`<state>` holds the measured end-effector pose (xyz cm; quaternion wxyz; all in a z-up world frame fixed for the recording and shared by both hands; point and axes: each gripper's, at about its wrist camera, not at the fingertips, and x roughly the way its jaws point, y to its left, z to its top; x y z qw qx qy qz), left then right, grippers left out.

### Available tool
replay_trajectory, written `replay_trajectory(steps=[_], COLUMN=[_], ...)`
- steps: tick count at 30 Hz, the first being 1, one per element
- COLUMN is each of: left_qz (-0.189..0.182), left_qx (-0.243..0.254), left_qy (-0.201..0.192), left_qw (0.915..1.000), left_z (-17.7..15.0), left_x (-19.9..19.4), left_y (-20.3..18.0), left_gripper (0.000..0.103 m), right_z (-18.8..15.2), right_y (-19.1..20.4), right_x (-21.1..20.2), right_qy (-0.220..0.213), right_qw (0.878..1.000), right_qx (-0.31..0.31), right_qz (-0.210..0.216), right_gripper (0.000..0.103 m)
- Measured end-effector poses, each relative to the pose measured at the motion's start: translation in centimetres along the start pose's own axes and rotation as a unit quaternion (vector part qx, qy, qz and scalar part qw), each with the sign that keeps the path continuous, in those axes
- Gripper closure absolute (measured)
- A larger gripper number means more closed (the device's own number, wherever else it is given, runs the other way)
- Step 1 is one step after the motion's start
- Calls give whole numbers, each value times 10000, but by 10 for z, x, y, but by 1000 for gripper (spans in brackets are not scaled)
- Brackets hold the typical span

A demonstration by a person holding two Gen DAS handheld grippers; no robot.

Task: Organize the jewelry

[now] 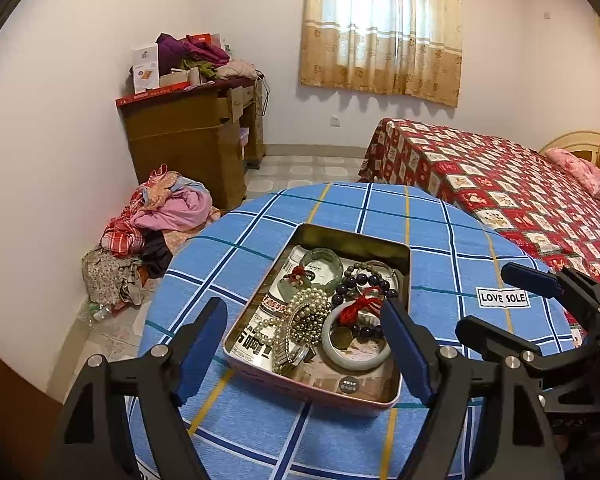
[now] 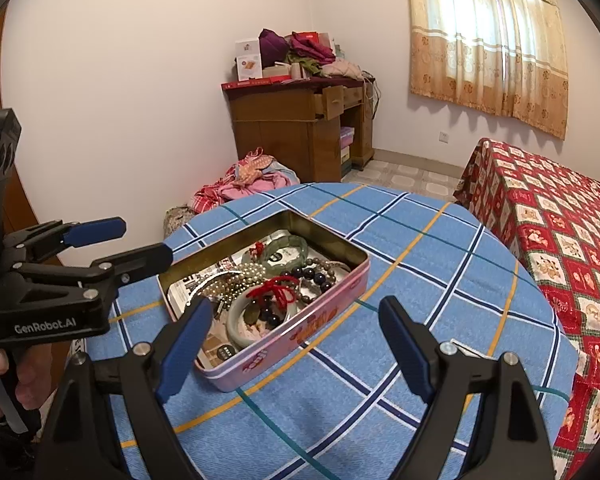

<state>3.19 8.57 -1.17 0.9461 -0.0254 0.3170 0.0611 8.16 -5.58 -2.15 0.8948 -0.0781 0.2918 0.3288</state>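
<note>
A pink rectangular tin (image 1: 312, 394) (image 2: 284, 344) sits on a round table with a blue plaid cloth (image 1: 452, 248) (image 2: 420, 280). It holds a white jade bangle (image 1: 356, 360) (image 2: 236, 326), a green glass bangle (image 1: 320, 266) (image 2: 288, 246), pearl strands (image 1: 304, 312) (image 2: 236, 276), dark bead bracelets (image 1: 364, 280) (image 2: 312, 274) and a red tassel (image 1: 360, 304) (image 2: 276, 290). My left gripper (image 1: 306, 346) (image 2: 140, 246) is open and empty above the tin's near end. My right gripper (image 2: 296, 344) (image 1: 500, 308) is open and empty to the tin's right.
A bed with a red patterned cover (image 1: 500, 200) (image 2: 560, 240) stands to the right. A wooden desk piled with clothes (image 1: 196, 136) (image 2: 300, 120) is at the back wall, with a heap of clothes (image 1: 160, 216) (image 2: 248, 184) on the floor.
</note>
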Motion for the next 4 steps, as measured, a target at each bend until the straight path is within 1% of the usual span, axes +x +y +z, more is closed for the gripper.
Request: replay_trajectory(steps=[2, 4], left_qz=[11, -54], left_qx=[20, -7], left_qy=[-22, -24], left_qw=[10000, 10000], left_z=[0, -1], left_x=[0, -1], left_y=[0, 0], left_gripper=[24, 24], right_z=[0, 0], right_y=[0, 0], right_x=[0, 0], right_qy=[3, 2], right_qw=[10000, 10000], right_qx=[3, 7], right_qz=[0, -6], right_gripper=[15, 15])
